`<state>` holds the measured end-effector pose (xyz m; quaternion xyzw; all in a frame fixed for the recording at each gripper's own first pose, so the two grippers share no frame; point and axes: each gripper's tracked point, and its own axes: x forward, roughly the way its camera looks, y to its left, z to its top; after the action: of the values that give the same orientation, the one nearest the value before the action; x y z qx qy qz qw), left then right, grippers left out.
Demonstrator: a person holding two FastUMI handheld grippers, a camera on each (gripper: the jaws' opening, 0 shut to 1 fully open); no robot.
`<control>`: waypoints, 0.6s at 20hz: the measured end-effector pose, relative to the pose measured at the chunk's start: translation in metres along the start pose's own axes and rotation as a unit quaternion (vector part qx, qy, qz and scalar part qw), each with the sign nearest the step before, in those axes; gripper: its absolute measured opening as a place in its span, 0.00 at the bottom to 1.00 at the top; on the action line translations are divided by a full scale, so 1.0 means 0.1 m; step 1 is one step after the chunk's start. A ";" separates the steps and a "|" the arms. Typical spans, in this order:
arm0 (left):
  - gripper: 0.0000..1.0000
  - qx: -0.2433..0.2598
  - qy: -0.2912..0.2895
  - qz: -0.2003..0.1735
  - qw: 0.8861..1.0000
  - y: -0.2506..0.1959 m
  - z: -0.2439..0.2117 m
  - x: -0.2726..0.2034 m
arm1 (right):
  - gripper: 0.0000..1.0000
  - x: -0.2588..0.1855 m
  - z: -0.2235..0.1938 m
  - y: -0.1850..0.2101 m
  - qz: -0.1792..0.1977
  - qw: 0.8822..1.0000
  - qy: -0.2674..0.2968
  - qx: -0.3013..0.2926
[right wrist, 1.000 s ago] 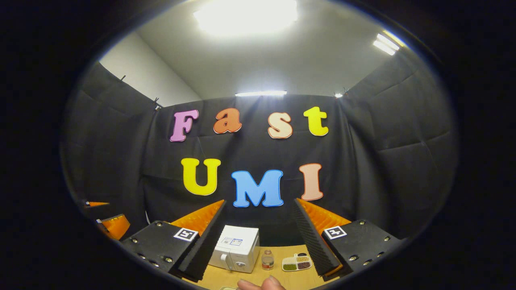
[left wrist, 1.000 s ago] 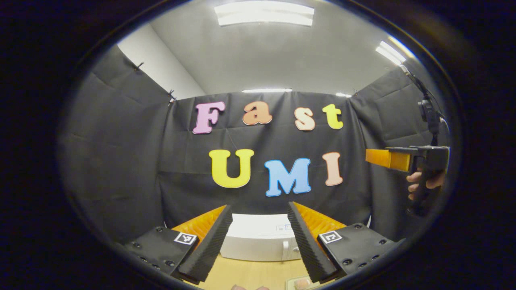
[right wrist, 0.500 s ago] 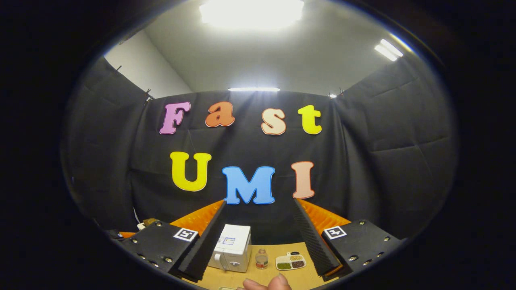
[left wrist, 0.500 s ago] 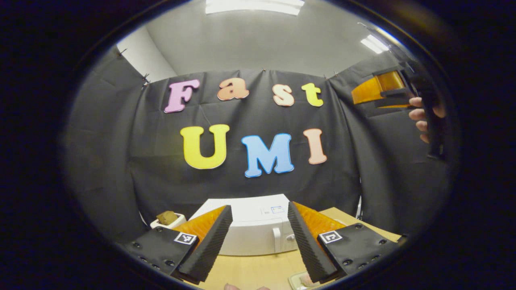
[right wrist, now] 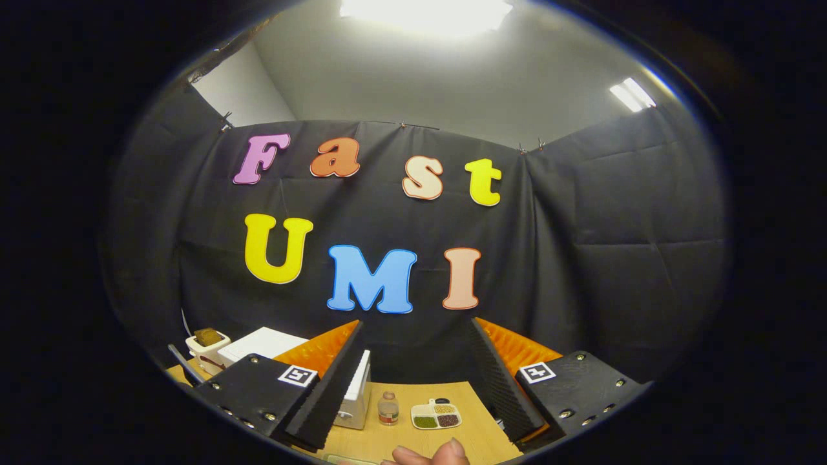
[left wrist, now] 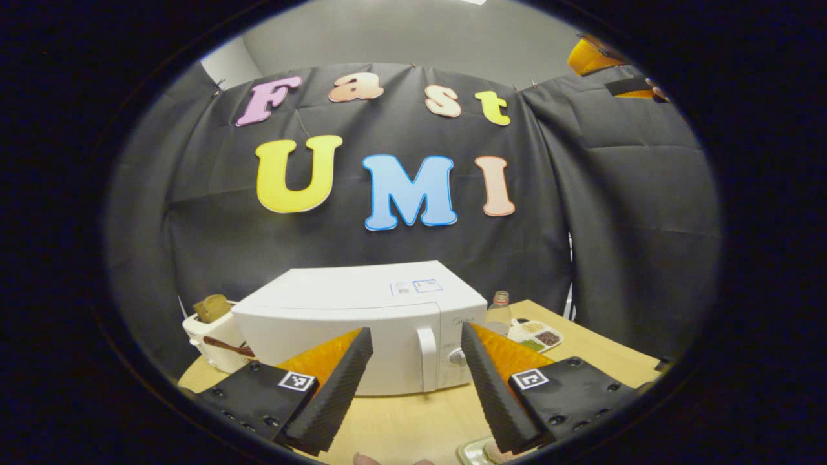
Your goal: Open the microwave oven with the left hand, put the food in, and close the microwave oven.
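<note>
The white microwave [left wrist: 349, 310] stands on the wooden table with its door shut, and its vertical handle [left wrist: 426, 349] and a knob [left wrist: 457, 357] are on the right of the front. My left gripper [left wrist: 413, 387] hangs open in front of it, short of the door, holding nothing. At the bottom edge, a pale tray with pinkish food [left wrist: 481, 452] peeks out by the right finger. My right gripper [right wrist: 417, 387] is open and empty, high above the table. It also appears as an orange finger [left wrist: 591, 58] at the top right. The microwave [right wrist: 261, 343] lies partly behind its left finger.
A white toaster with bread [left wrist: 210, 323] stands left of the microwave. A small bottle [left wrist: 497, 309] and a divided dish of beans [left wrist: 535, 332] sit to its right, near the table's far edge. A person's fingertip [right wrist: 429, 452] shows at the bottom.
The left gripper view has tipped down and come closer, so the microwave now shows large. The right gripper has risen toward the top right of that view. The right gripper view swung slightly.
</note>
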<state>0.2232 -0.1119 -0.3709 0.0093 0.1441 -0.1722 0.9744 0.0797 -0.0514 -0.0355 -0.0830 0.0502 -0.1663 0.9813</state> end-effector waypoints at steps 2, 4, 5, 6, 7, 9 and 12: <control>0.94 0.003 0.013 -0.002 1.000 -0.07 -0.24 0.26 | 0.98 0.05 -0.09 -0.03 -0.006 1.000 0.011 -0.019; 0.94 -0.005 0.030 -0.008 1.000 -0.16 -0.49 0.50 | 0.98 0.09 -0.13 -0.08 -0.014 0.999 0.018 -0.024; 0.94 -0.008 0.046 -0.009 0.999 -0.16 -0.60 0.59 | 0.98 0.10 -0.14 -0.10 -0.018 0.999 0.020 -0.025; 0.95 -0.012 0.055 -0.008 0.998 -0.16 -0.69 0.69 | 0.98 0.11 -0.17 -0.13 -0.023 0.999 0.023 -0.030; 0.95 -0.018 0.057 -0.007 0.998 -0.15 -0.74 0.79 | 0.98 0.12 -0.18 -0.16 -0.026 0.999 0.026 -0.037; 0.94 -0.020 0.080 -0.001 0.997 -0.17 -0.97 0.94 | 0.98 0.14 -0.21 -0.19 -0.031 0.998 0.029 -0.040; 0.92 -0.024 0.110 -0.005 0.994 -0.18 -1.24 1.16 | 0.98 0.15 -0.27 -0.17 -0.031 0.998 0.037 -0.040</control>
<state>0.2870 -0.1589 -0.5218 0.0036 0.2545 -0.1713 0.9518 0.0848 -0.0762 -0.0600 -0.1177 0.0906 -0.1971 0.9691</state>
